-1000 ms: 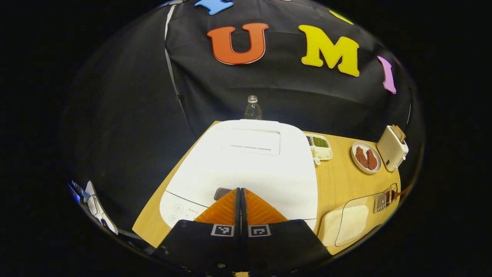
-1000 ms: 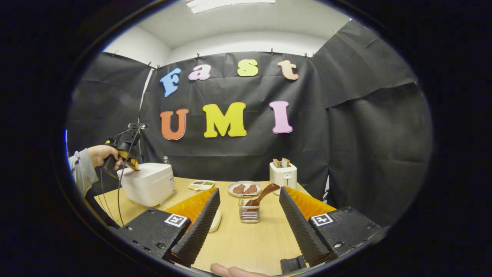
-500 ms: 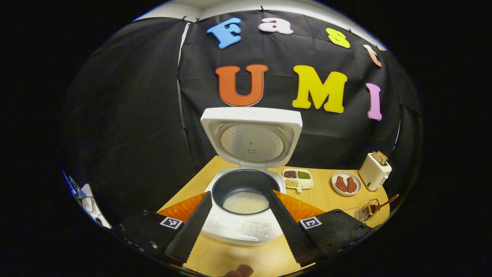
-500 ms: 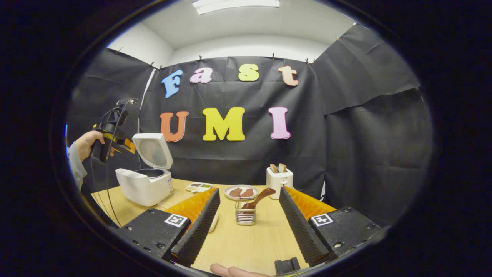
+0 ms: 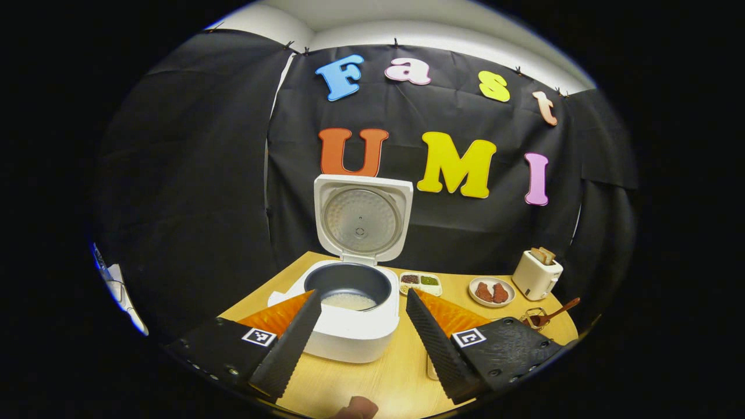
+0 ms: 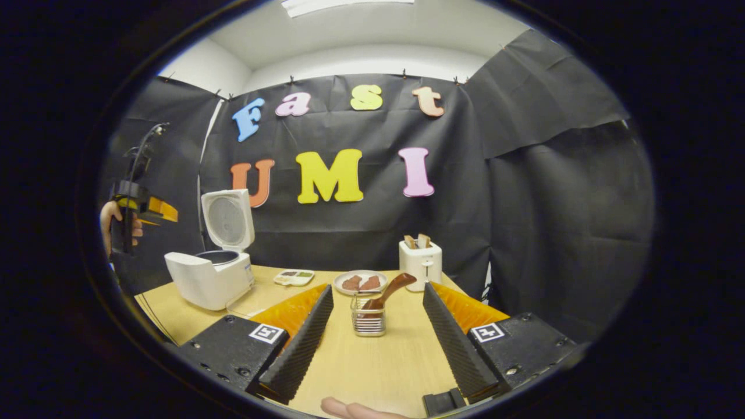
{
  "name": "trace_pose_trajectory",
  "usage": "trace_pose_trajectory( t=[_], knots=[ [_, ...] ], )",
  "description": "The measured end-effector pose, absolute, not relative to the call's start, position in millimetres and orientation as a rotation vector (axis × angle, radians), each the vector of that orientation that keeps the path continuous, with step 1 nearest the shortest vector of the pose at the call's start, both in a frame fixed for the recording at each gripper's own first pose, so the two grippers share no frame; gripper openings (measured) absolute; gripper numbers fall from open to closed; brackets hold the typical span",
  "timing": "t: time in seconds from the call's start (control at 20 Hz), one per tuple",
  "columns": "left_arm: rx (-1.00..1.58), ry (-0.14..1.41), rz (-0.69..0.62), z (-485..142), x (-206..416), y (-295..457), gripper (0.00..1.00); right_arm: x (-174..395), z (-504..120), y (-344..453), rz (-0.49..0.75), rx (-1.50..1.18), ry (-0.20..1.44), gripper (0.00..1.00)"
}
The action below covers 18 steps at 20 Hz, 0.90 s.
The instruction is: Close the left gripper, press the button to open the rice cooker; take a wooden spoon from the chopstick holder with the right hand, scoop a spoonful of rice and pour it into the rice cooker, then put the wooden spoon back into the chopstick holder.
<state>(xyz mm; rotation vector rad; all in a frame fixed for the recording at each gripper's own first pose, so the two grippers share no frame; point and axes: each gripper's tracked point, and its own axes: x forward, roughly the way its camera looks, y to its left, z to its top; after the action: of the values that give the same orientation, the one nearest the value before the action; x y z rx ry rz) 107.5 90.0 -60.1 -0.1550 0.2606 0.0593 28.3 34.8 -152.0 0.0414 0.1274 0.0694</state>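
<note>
Standing wide apart and holding nothing, the left gripper (image 5: 364, 326) has sprung open from its closed pressing pose and drawn back from the rice cooker (image 5: 349, 326), whose lid (image 5: 362, 218) now stands upright over rice in the pot: button step done. Right gripper (image 6: 372, 326): jaws equally wide, empty, framing the chopstick holder (image 6: 368, 317) with the wooden spoon (image 6: 389, 291) leaning in it, untouched; fetching it looks next.

Cloth-walled recording booth, wooden table (image 6: 372, 361)
</note>
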Motion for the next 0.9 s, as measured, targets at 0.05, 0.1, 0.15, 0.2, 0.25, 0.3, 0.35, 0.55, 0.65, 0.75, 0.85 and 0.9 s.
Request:
trace_pose_trajectory(
  t=[0.05, 0.1, 0.15, 0.2, 0.25, 0.3, 0.35, 0.55, 0.65, 0.75, 0.85, 0.9],
  knots=[
    [-0.164, 0.234, 0.048, -58, 98, 86, 0.94, 37, -158, 33, 0.067, 0.052, 0.136, 1.00],
    [-0.170, 0.212, 0.042, -57, 90, 85, 0.94, 46, -163, 31, 0.062, 0.063, 0.144, 1.00],
    [-0.179, 0.188, 0.045, -58, 83, 85, 0.94, 56, -170, 30, 0.061, 0.071, 0.151, 1.00],
    [-0.187, 0.179, 0.044, -62, 75, 84, 0.94, 67, -175, 30, 0.061, 0.074, 0.155, 1.00],
    [-0.191, 0.171, 0.027, -65, 63, 76, 0.94, 78, -182, 28, 0.056, 0.075, 0.163, 1.00],
    [-0.198, 0.155, 0.015, -65, 57, 70, 0.94, 91, -188, 26, 0.048, 0.085, 0.167, 1.00],
    [-0.201, 0.135, 0.002, -64, 49, 63, 0.94, 105, -197, 24, 0.040, 0.099, 0.178, 1.00],
    [-0.184, 0.060, -0.009, -69, 15, 42, 0.94, 160, -233, 21, 0.013, 0.149, 0.209, 1.00],
    [-0.163, 0.034, -0.021, -73, -1, 29, 0.94, 180, -250, 21, 0.011, 0.159, 0.242, 0.94],
    [-0.158, 0.002, 0.012, -72, -17, 29, 0.94, 197, -256, 21, 0.005, 0.167, 0.241, 1.00],
    [-0.153, -0.024, 0.046, -70, -33, 31, 0.94, 214, -259, 22, -0.017, 0.175, 0.245, 1.00],
    [-0.146, -0.041, 0.046, -67, -41, 30, 0.94, 220, -261, 27, -0.014, 0.187, 0.256, 0.94]
  ],
)
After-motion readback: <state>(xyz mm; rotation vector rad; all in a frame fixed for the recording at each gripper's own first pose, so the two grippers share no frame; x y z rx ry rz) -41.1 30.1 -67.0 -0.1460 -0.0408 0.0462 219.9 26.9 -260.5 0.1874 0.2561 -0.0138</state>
